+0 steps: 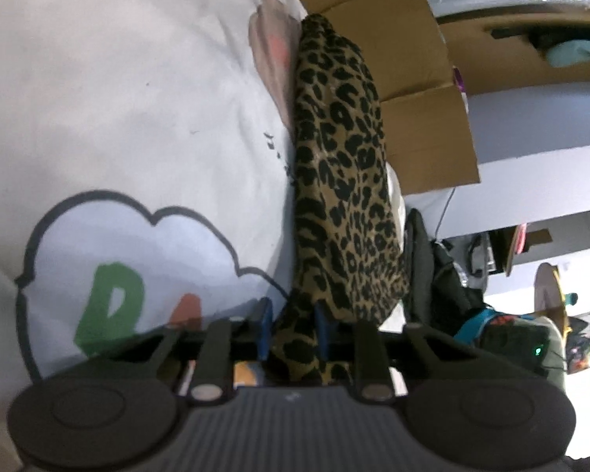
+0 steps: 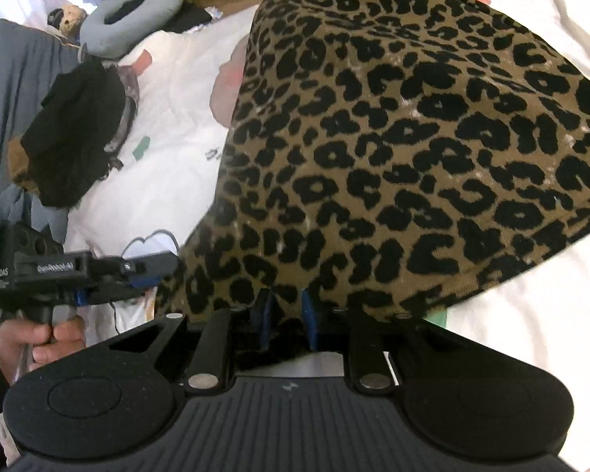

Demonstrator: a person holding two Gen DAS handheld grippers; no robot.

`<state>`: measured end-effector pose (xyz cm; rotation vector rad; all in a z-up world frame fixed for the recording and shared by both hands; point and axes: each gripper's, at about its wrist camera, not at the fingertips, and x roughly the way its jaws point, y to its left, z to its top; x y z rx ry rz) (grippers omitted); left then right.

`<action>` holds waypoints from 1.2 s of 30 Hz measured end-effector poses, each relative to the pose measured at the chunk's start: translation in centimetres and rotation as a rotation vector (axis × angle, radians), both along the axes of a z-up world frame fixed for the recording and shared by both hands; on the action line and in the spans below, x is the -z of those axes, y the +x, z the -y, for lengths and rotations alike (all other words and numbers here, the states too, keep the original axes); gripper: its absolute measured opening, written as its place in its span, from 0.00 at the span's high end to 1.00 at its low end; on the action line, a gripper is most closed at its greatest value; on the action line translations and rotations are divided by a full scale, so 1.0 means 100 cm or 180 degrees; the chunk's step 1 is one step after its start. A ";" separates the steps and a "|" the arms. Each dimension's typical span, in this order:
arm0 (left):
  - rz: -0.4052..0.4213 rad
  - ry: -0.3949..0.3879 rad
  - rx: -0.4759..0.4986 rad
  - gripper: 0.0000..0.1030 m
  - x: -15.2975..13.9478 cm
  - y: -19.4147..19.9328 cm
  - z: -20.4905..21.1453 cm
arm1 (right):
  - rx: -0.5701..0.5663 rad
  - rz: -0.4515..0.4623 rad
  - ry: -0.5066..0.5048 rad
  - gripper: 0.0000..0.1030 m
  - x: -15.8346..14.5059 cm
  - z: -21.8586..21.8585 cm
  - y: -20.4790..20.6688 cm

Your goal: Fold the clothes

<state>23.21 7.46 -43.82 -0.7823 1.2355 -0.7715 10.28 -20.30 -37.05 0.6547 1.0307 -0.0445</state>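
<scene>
A leopard-print garment [image 2: 405, 149] hangs lifted above a white printed bedsheet [image 2: 169, 90]. In the left wrist view the leopard-print garment [image 1: 342, 181] shows edge-on, as a narrow hanging band. My left gripper [image 1: 293, 326] is shut on its lower edge, cloth bunched between the blue pads. My right gripper [image 2: 287, 316] is shut on another edge of the same cloth. The left gripper [image 2: 145, 271] also shows in the right wrist view, at the garment's left corner, held by a hand.
A black garment [image 2: 70, 133] and grey clothes [image 2: 11, 78] lie on the sheet at left, with a grey neck pillow [image 2: 133, 15] behind. Cardboard boxes [image 1: 409, 78] stand beyond the bed edge. Dark bags [image 1: 444, 275] sit on the floor.
</scene>
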 end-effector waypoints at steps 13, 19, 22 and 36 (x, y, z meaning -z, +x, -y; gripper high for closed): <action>-0.0254 -0.0371 -0.0240 0.76 0.006 -0.011 -0.010 | -0.0320 -0.0108 -0.0401 0.78 -0.009 -0.025 -0.007; -0.0177 -0.0321 -0.0300 0.93 -0.007 -0.008 -0.014 | -0.0266 -0.0102 -0.0452 0.81 -0.011 -0.021 -0.010; -0.0147 -0.0283 -0.0369 0.93 -0.010 -0.010 -0.021 | -0.0161 -0.0053 -0.0461 0.78 -0.017 -0.021 -0.012; -0.0210 -0.0450 -0.0409 0.62 0.013 -0.017 -0.014 | -0.0315 0.0221 -0.0413 0.79 -0.025 -0.035 0.010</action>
